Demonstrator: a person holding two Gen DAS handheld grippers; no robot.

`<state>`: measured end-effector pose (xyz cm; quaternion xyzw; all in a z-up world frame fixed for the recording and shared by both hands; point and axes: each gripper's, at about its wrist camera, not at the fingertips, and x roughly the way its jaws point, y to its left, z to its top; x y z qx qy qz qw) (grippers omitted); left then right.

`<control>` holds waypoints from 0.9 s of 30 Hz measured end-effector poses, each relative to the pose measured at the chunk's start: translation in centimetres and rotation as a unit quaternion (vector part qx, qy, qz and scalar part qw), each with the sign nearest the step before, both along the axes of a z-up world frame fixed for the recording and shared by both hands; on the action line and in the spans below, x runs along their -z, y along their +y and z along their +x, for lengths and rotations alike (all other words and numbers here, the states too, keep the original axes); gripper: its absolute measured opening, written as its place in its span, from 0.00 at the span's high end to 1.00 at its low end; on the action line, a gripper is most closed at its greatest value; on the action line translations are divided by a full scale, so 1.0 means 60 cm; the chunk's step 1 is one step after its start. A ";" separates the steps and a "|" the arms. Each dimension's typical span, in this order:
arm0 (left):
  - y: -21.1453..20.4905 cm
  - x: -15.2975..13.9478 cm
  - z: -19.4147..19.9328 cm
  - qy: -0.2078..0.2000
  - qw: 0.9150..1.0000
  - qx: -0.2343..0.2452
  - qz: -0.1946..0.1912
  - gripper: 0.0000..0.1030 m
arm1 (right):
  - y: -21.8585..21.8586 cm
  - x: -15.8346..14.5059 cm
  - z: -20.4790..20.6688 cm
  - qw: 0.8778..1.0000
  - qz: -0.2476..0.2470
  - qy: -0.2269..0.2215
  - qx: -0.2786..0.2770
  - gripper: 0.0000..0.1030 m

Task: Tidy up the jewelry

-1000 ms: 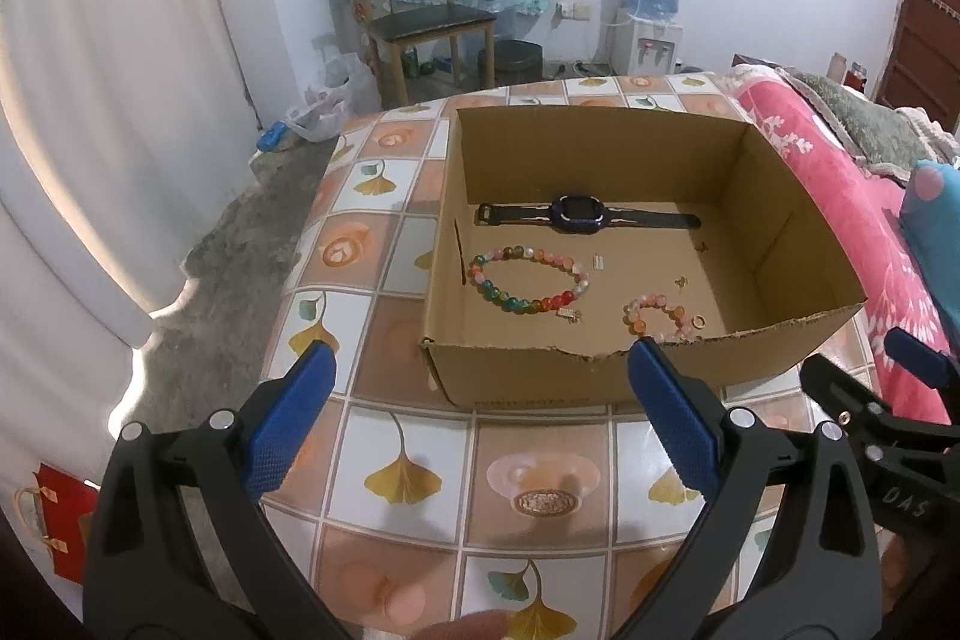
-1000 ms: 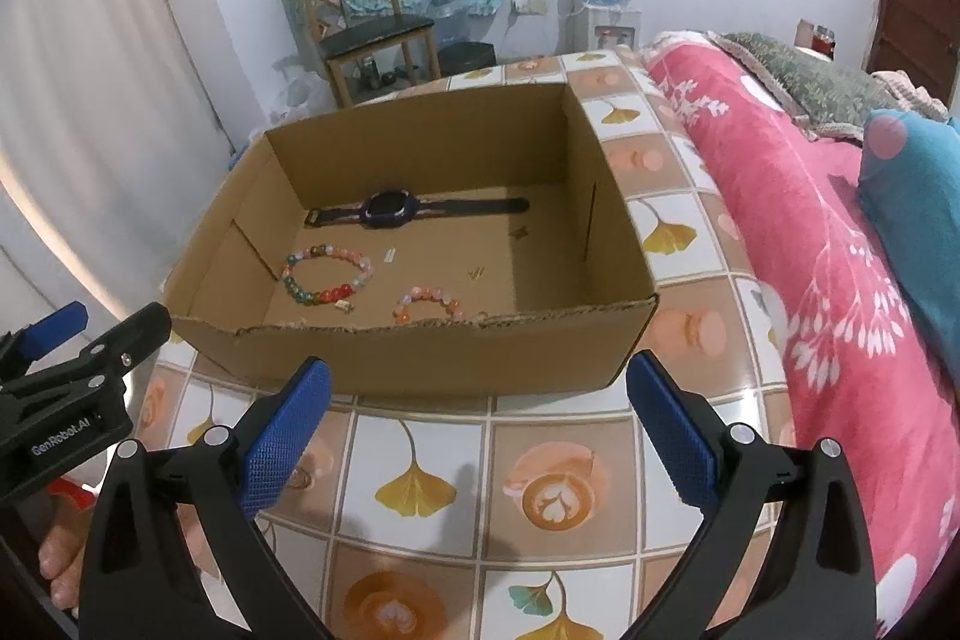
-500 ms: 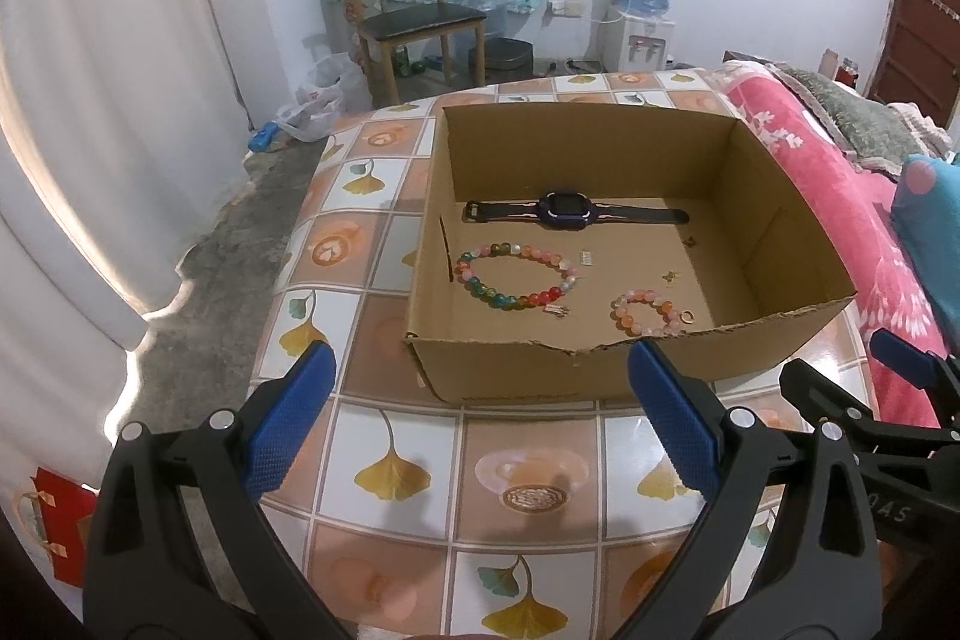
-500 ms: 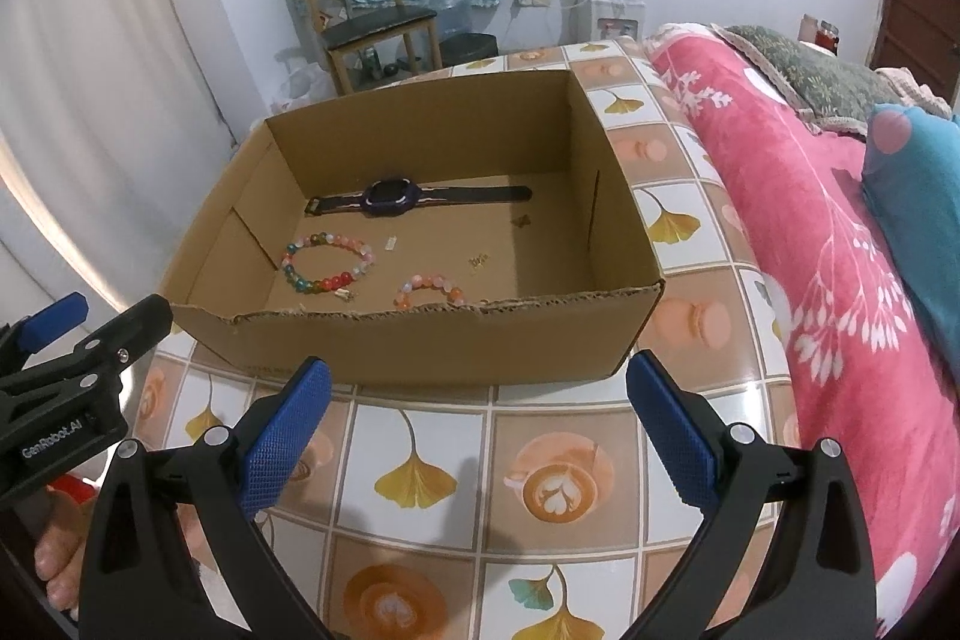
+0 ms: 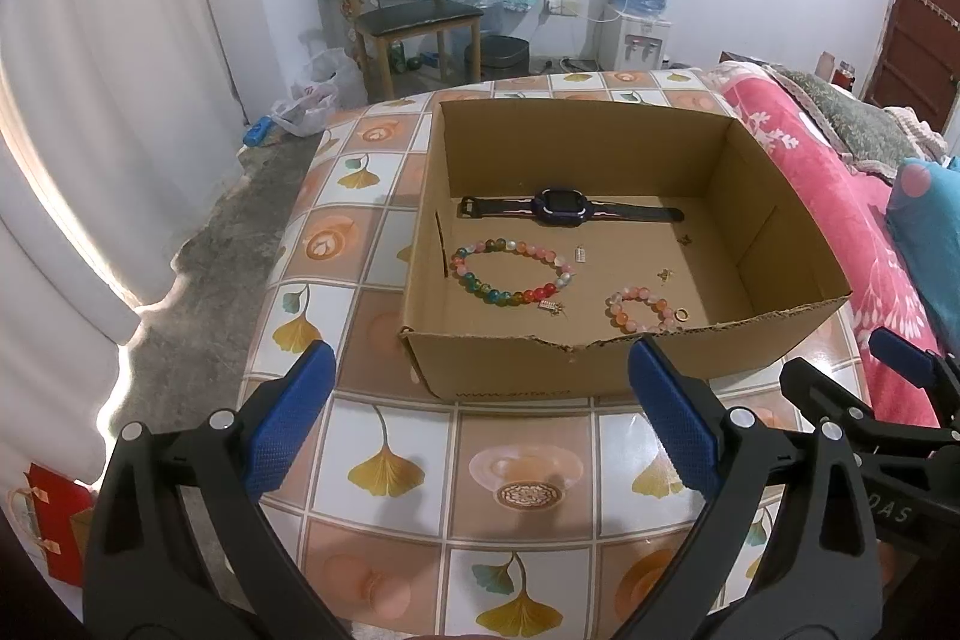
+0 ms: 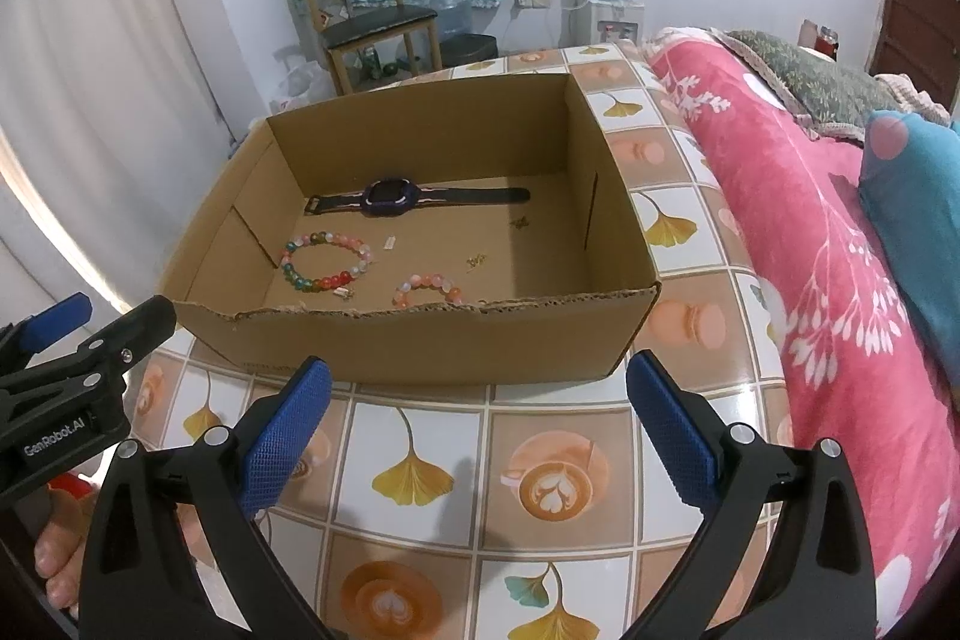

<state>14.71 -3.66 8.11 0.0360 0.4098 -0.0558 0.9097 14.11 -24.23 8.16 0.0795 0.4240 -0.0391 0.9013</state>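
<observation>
An open cardboard box (image 5: 510,370) (image 6: 432,340) stands on the tiled table. Inside lie a dark watch (image 5: 561,205) (image 6: 393,197), a multicoloured bead bracelet (image 5: 510,271) (image 6: 327,261), a smaller pink bead bracelet (image 5: 642,310) (image 6: 427,289), a gold ring (image 5: 682,316) and a few tiny earrings or charms (image 5: 665,274) (image 6: 476,261). My left gripper (image 5: 480,400) is open, held back from the box's near wall, with nothing between its blue pads. My right gripper (image 6: 477,403) is open too, in front of the same wall and empty.
The table (image 5: 516,490) has a tiled cloth with leaf and cup prints. A bed with a pink blanket (image 6: 810,232) lies at the right. A wooden chair (image 5: 414,16), a water dispenser (image 5: 639,16) and a white curtain (image 5: 90,100) stand beyond. A hand (image 6: 57,550) shows at the lower left.
Both grippers have drawn back and up from the box, so it looks farther away and more of the tiled table shows in front. The jewelry inside has not moved.
</observation>
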 end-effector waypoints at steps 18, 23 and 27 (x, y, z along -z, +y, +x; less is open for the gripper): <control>0.001 -0.002 -0.001 -0.001 1.000 0.000 -0.001 0.08 | 0.000 -0.004 0.000 1.000 -0.002 -0.002 -0.005 0.07; 0.002 -0.001 0.000 -0.001 1.000 0.000 -0.001 0.08 | 0.000 -0.007 -0.003 1.000 -0.002 -0.003 -0.004 0.07; 0.002 -0.001 -0.001 -0.001 1.000 0.000 -0.001 0.08 | 0.000 -0.007 -0.003 1.000 -0.001 -0.003 -0.004 0.07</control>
